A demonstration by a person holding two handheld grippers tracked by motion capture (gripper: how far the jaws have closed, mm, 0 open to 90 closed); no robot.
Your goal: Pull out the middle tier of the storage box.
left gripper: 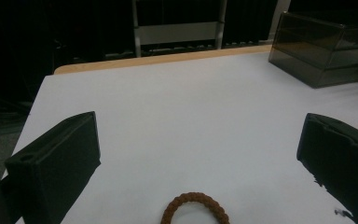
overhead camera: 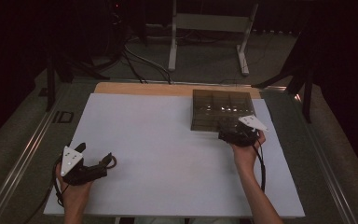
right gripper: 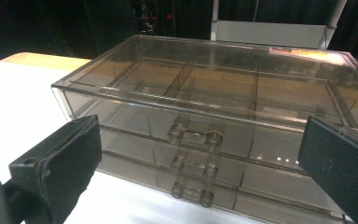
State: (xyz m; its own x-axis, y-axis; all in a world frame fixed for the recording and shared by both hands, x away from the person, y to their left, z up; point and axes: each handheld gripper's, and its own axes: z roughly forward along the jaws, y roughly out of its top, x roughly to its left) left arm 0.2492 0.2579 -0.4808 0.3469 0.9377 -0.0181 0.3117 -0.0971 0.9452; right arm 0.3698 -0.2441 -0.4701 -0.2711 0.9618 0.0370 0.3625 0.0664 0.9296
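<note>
**Smoky clear drawer box and a brown bracelet on a white worktop**

Smoke-tinted clear plastic forms a small drawer box (overhead camera: 221,110) standing at the far right of the white worktop (overhead camera: 158,140). From my right gripper view I see three shallow drawers stacked one above another, each with a clear handle at its front; the top handle (right gripper: 196,135) sits in the middle between my jaws. The top level is split into compartments. All three drawers look pushed in.

My right gripper (overhead camera: 237,135) is at the near side of the box, just in front of the drawer fronts, its jaws spread wide and holding nothing.

My left gripper (overhead camera: 103,164) rests at the near left of the worktop, well apart from the box. Its jaws are also wide apart. A brown beaded bracelet (left gripper: 195,208) lies flat on the worktop between them, close to the gripper's base, touching neither jaw as far as I can see.
</note>
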